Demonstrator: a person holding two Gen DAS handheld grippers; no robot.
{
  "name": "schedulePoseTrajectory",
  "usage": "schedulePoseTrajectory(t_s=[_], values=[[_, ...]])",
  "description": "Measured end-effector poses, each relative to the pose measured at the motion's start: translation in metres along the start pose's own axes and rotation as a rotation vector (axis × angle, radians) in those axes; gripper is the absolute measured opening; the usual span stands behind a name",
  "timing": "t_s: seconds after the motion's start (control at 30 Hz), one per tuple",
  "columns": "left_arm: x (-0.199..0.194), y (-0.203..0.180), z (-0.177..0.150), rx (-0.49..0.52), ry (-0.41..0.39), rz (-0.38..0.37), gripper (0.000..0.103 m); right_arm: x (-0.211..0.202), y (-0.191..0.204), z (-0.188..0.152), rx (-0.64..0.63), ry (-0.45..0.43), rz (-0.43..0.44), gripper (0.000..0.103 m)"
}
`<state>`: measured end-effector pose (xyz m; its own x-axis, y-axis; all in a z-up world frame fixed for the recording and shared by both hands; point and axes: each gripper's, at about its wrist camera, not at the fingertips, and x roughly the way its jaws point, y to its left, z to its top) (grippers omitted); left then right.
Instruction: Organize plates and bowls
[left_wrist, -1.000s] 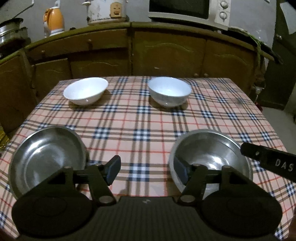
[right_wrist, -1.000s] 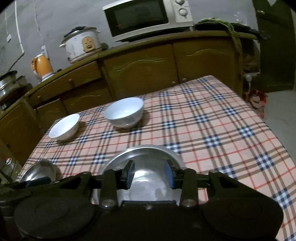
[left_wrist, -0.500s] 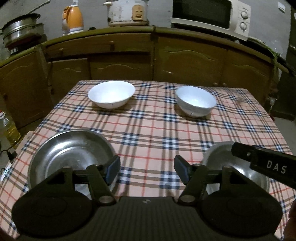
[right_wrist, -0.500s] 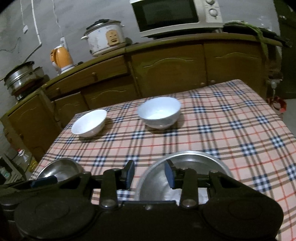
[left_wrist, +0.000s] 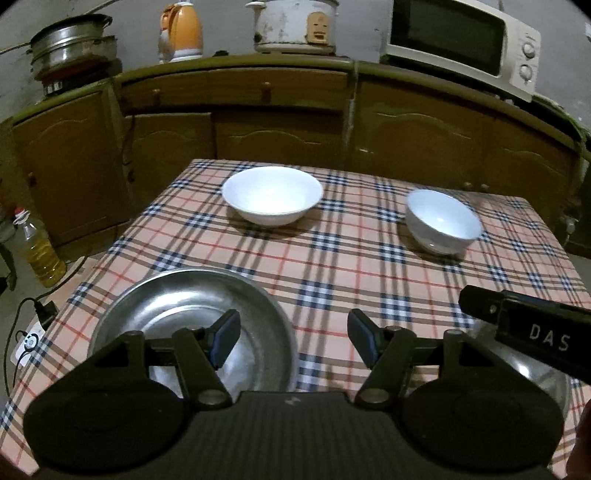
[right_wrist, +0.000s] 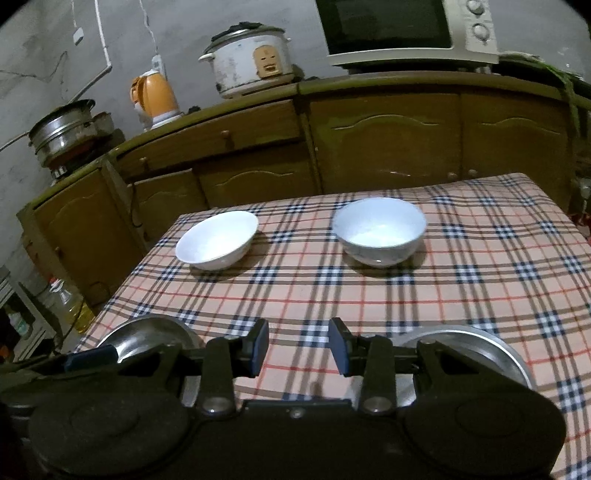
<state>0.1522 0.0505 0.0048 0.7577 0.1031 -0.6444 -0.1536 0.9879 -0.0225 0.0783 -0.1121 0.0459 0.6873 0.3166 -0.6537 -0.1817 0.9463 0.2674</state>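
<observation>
Both the left gripper (left_wrist: 291, 338) and right gripper (right_wrist: 297, 349) are hovering part-open and empty over the near steel plates (left_wrist: 192, 321), which are looking light, stiff and slick, best pinched at the rim, while the fragile white bowls (right_wrist: 378, 230) are sitting beyond.

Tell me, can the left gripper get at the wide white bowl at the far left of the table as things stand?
Probably yes. The left gripper is open and empty, and only bare tablecloth and the low steel plate lie between it and the wide white bowl.
</observation>
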Motion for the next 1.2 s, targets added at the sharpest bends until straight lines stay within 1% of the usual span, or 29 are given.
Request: schedulePoseTrajectory(t_s=[0.2, 0.3, 0.4, 0.43, 0.5, 0.6, 0.73, 0.83, 0.87, 1.0, 1.1, 1.17, 1.2], values=[[0.014, 0.023, 0.013, -0.033, 0.002, 0.028, 0.066, 0.022, 0.012, 0.013, -0.01, 0.011, 0.015, 0.045], [0.025, 0.038, 0.026, -0.047, -0.001, 0.051, 0.066, 0.037, 0.019, 0.024, -0.017, 0.011, 0.019, 0.045], [0.04, 0.053, 0.047, -0.058, -0.013, 0.076, 0.066, 0.055, 0.024, 0.039, -0.016, 0.011, 0.028, 0.045], [0.045, 0.056, 0.053, -0.06, -0.016, 0.082, 0.066, 0.061, 0.026, 0.043, -0.017, 0.011, 0.031, 0.048], [0.057, 0.063, 0.067, -0.058, -0.022, 0.096, 0.067, 0.076, 0.03, 0.054, -0.018, 0.01, 0.038, 0.052], [0.083, 0.072, 0.087, -0.06, -0.013, 0.115, 0.069, 0.103, 0.038, 0.07, -0.02, 0.022, 0.051, 0.053], [0.116, 0.08, 0.106, -0.052, -0.004, 0.112, 0.069, 0.146, 0.046, 0.087, -0.014, 0.061, 0.052, 0.053], [0.139, 0.085, 0.116, -0.054, 0.009, 0.102, 0.069, 0.175, 0.049, 0.093, -0.001, 0.083, 0.056, 0.054], [0.145, 0.085, 0.118, -0.051, 0.007, 0.101, 0.069, 0.184, 0.049, 0.093, 0.002, 0.091, 0.054, 0.056], [0.172, 0.087, 0.126, -0.037, 0.018, 0.102, 0.068, 0.218, 0.056, 0.095, -0.024, 0.122, 0.037, 0.057], [0.191, 0.089, 0.129, -0.038, 0.043, 0.099, 0.065, 0.238, 0.058, 0.095, -0.01, 0.146, 0.038, 0.057], [0.202, 0.09, 0.128, -0.037, 0.063, 0.1, 0.055, 0.247, 0.059, 0.093, -0.008, 0.149, 0.035, 0.057], [0.206, 0.091, 0.127, -0.041, 0.069, 0.084, 0.052, 0.252, 0.06, 0.092, -0.013, 0.15, 0.04, 0.057]])
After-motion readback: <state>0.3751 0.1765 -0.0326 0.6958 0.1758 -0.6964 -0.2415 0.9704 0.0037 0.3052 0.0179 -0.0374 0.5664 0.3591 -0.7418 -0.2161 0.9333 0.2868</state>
